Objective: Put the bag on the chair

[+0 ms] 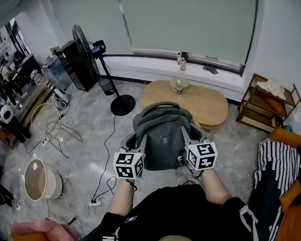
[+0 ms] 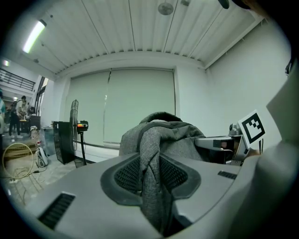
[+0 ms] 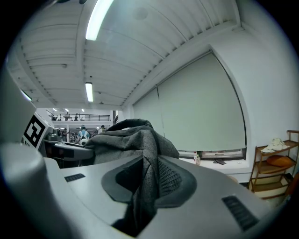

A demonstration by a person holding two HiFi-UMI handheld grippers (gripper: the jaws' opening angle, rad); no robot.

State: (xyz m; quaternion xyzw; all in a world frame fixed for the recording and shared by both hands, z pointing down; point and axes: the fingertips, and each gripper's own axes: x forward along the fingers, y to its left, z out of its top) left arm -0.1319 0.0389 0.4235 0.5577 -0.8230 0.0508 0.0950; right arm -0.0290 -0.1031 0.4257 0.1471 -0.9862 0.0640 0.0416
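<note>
Left tool (image 1: 139,141) and right tool (image 1: 188,139) each clamped on bag (image 1: 161,132) fabric. Bag aloft above floor (image 1: 91,140). Tabletop (image 1: 212,105) just beyond; fan (image 1: 84,54) left; chair (image 1: 291,218) right, apart.

One grey backpack (image 1: 161,137); two grippers, the left gripper (image 1: 140,141) and the right gripper (image 1: 185,137); one oval wooden table (image 1: 207,107); one bottle (image 1: 179,86) on that table; one black pedestal fan (image 1: 85,48); one wooden shelf unit (image 1: 266,105); one wire-frame side table (image 1: 51,123); one striped cloth (image 1: 276,174).
</note>
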